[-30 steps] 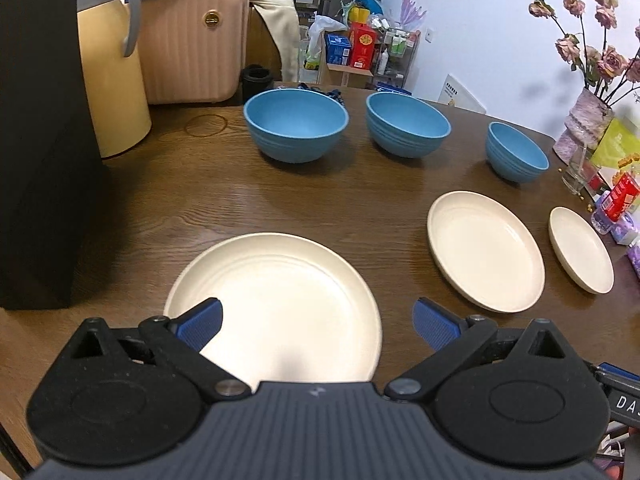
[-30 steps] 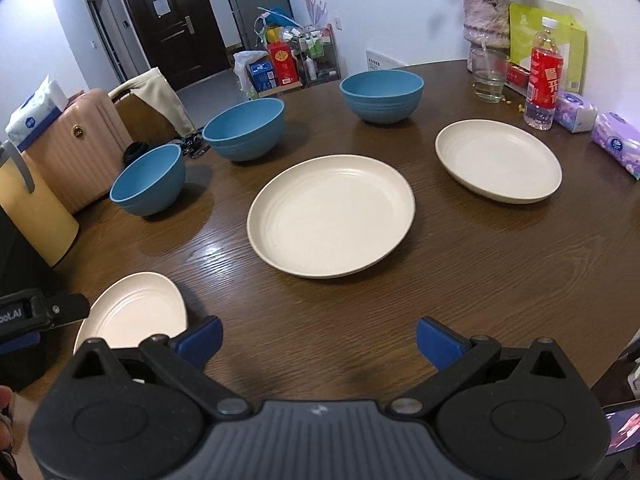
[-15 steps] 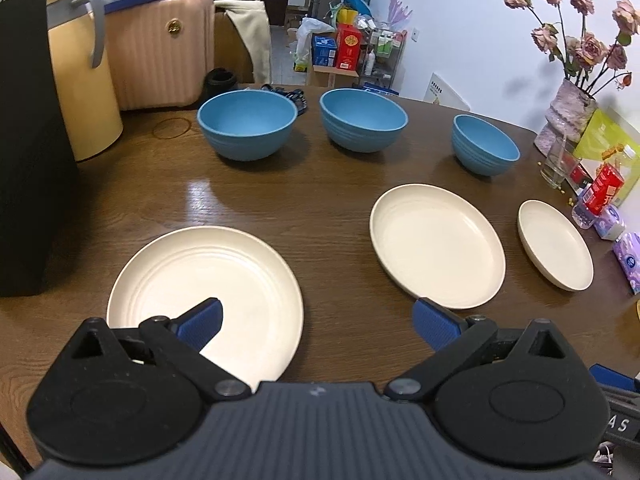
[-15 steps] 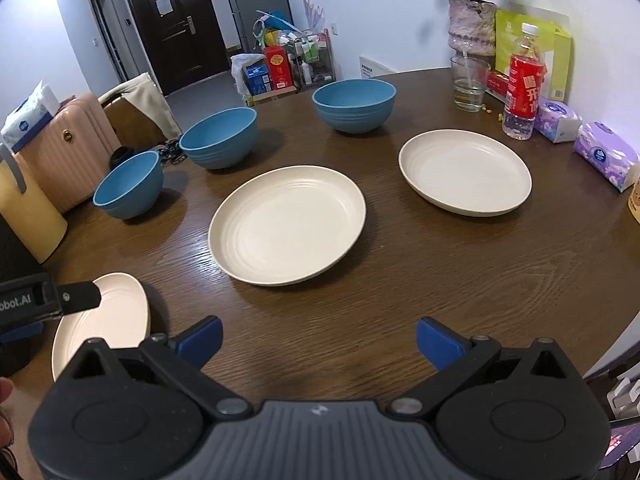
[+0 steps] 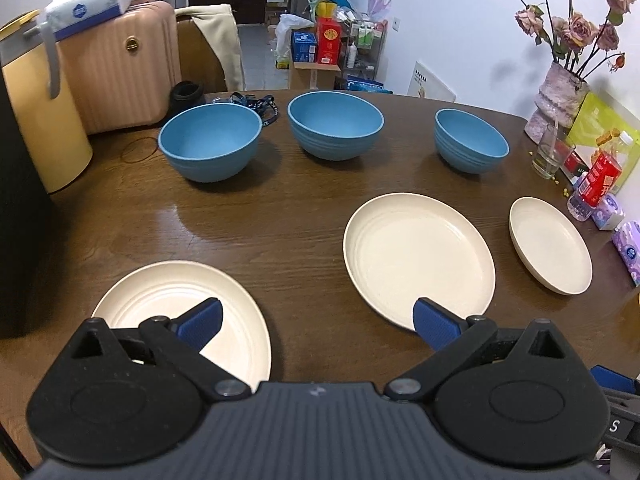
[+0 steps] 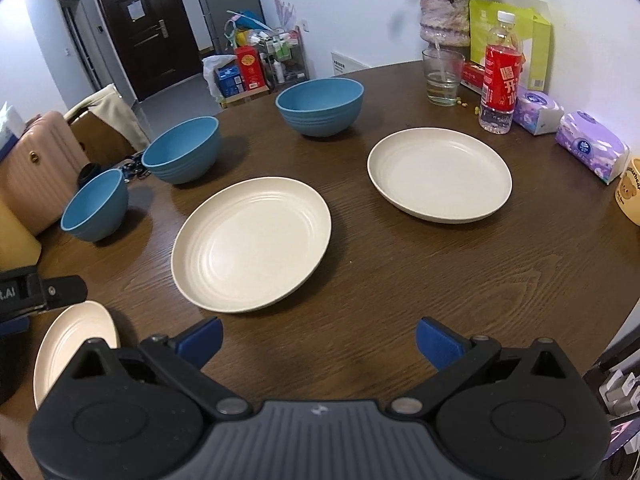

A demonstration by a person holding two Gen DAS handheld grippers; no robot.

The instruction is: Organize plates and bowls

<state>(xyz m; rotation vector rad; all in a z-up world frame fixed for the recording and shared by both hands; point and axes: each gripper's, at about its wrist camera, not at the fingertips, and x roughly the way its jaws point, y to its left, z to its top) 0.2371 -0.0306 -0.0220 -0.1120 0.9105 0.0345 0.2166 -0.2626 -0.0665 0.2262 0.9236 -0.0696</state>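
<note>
Three cream plates and three blue bowls sit apart on a dark wooden table, none stacked. In the left wrist view the near plate lies at about 7 o'clock, partly under the left gripper, whose blue pads stand wide apart and hold nothing; its left pad hangs over that plate's inner surface. The middle plate lies at 2 o'clock, its near rim just beside the right pad, and the far plate sits further toward 3 o'clock, near the table's edge. Bare wood separates all three rims.

Behind them runs a row of bowls: the left bowl at 11 o'clock, the centre bowl at 12 and the right bowl at 1, each with a clear gap to its neighbour and a broad strip of open table between bowls and plates.

The right gripper hovers over bare wood near the table's front edge, pads spread wide and empty, with the middle plate at 12 o'clock from it and free room on both sides.

Clutter crowds the 3 o'clock edge: a glass, a water bottle, tissue packs and a vase of flowers. Off the table at 10 o'clock stand a pink suitcase and a yellow bin.
</note>
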